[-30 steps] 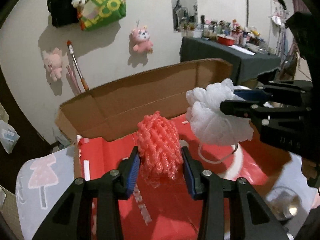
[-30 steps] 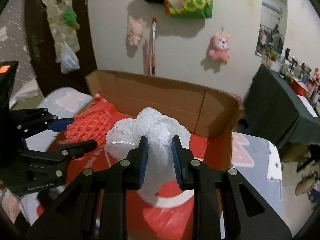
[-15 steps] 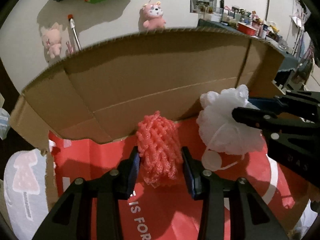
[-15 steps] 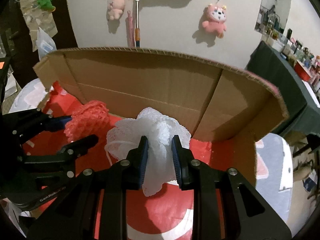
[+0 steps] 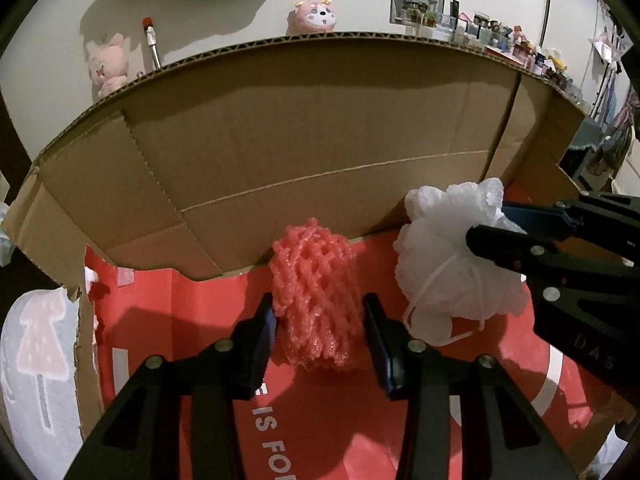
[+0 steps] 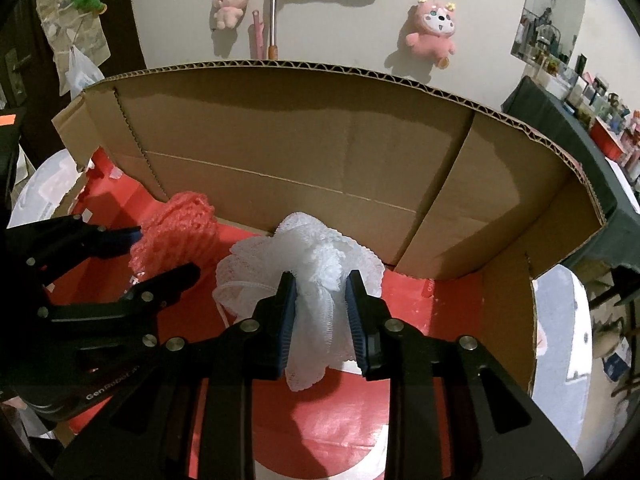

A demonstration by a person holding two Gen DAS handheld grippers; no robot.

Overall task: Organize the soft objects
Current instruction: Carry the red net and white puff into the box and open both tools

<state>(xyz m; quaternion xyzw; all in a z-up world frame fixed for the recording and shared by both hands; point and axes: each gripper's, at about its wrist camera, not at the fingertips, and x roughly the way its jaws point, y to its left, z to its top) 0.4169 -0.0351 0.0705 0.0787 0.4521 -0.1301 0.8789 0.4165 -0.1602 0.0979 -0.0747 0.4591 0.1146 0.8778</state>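
Note:
My left gripper (image 5: 319, 322) is shut on a pink foam net (image 5: 314, 298) and holds it low inside a cardboard box (image 5: 320, 128) with a red floor. My right gripper (image 6: 320, 312) is shut on a white mesh bath sponge (image 6: 308, 272), also inside the box, just right of the pink net. The sponge (image 5: 448, 268) and the right gripper's fingers (image 5: 504, 246) show at the right of the left wrist view. The pink net (image 6: 176, 228) and the left gripper (image 6: 136, 254) show at the left of the right wrist view.
The box's tall back flap (image 6: 304, 140) stands close in front of both grippers, its right wall (image 6: 508, 320) beside the sponge. Plush toys (image 6: 432, 28) hang on the wall behind. A dark-clothed table (image 6: 580, 128) with clutter stands at the right. A patterned grey cloth (image 5: 36, 340) lies under the box.
Both grippers have moved forward and down into the box, each still holding its object. The back flap now fills much more of both views.

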